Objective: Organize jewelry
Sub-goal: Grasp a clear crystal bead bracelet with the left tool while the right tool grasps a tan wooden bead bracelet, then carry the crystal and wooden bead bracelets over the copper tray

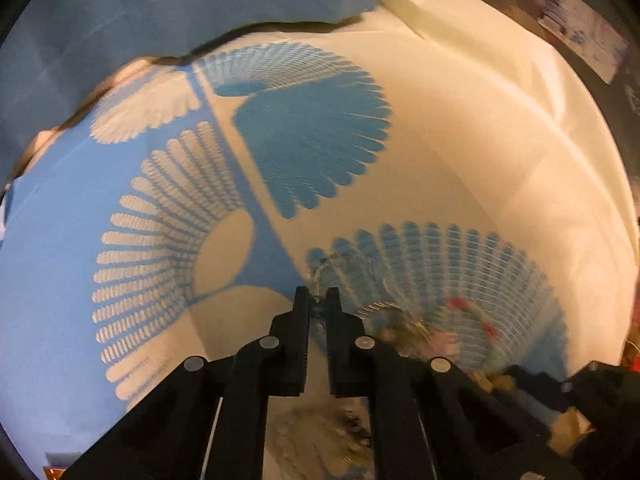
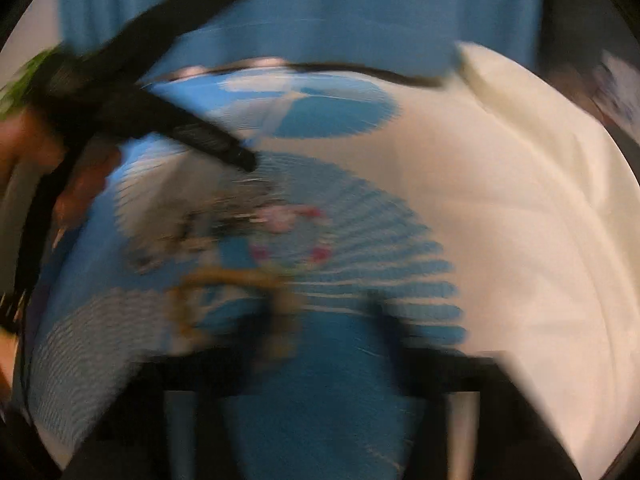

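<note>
Jewelry (image 1: 416,328) lies in a loose heap at the lower right of the left wrist view, on a cream and blue cloth (image 1: 460,152) printed with fan shapes. A thin silvery chain (image 1: 320,270) runs from the heap toward the upper left, its near end pinched between the nearly closed tips of the left gripper (image 1: 318,300) at bottom centre. Beyond, the cloth creases toward the upper right; a blue backdrop (image 1: 200,4) fills the top.

In the right wrist view everything is smeared by motion. The right gripper (image 2: 320,380) is a dark blur at the bottom, its state impossible to tell. Just beyond sits the blurred heap, with pink beads and a gold loop (image 2: 224,280); the left gripper reaches in from the upper left.
</note>
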The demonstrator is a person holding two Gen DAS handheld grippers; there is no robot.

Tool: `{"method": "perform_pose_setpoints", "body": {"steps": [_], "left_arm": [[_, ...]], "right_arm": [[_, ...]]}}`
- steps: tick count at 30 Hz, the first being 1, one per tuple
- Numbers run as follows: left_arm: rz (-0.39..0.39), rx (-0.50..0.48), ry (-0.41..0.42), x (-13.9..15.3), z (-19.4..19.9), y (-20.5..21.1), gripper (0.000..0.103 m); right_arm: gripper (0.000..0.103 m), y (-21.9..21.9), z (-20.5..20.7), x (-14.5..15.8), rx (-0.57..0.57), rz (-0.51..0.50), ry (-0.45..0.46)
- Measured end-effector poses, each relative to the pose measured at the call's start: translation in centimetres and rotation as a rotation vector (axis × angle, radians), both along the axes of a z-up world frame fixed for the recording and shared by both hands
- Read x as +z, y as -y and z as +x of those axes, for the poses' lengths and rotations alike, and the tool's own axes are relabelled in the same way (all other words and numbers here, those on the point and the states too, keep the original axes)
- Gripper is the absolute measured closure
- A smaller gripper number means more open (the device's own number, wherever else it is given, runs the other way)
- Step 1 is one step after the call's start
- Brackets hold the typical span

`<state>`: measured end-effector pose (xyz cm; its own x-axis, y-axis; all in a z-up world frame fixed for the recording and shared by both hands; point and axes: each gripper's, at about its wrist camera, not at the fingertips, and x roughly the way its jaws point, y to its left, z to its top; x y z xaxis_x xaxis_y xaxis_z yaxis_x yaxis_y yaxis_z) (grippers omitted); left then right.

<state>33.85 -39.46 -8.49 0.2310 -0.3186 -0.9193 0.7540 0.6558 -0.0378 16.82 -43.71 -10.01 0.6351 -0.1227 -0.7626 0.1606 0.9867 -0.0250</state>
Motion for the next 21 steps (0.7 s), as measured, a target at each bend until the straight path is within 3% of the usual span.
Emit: {"method": "perform_pose_setpoints", "body": {"steps": [2, 5, 10, 14, 21], "left_arm": [[-0.004, -0.002, 0.018, 0.8, -0.9, -0.5, 0.098], [-0.04, 0.029, 0.023, 3.0, -1.9, -2.2, 0.098], [-0.141, 0.062, 0.057, 8.6, -5.1, -6.0, 0.098], [-0.17, 0.066, 0.114, 12.3, -8.6, -8.7, 0.098], [-0.194, 0.089, 0.147, 15.4, -14.1, -13.9, 0.098]], "right_arm": [[0.089, -1.2, 0.1, 0.0, 0.025, -0.045, -0.017], [0.089, -1.2, -0.7, 0.6, 0.007, 0.011, -0.022], [0.089, -0.7, -3.4, 4.4, -0.055, 0.001, 0.048], [0.089, -1.0, -5.7, 7.1, -0.078, -0.025, 0.077], [0.089, -2.2, -10.6, 9.5, -0.109, -0.036, 0.092]]}}
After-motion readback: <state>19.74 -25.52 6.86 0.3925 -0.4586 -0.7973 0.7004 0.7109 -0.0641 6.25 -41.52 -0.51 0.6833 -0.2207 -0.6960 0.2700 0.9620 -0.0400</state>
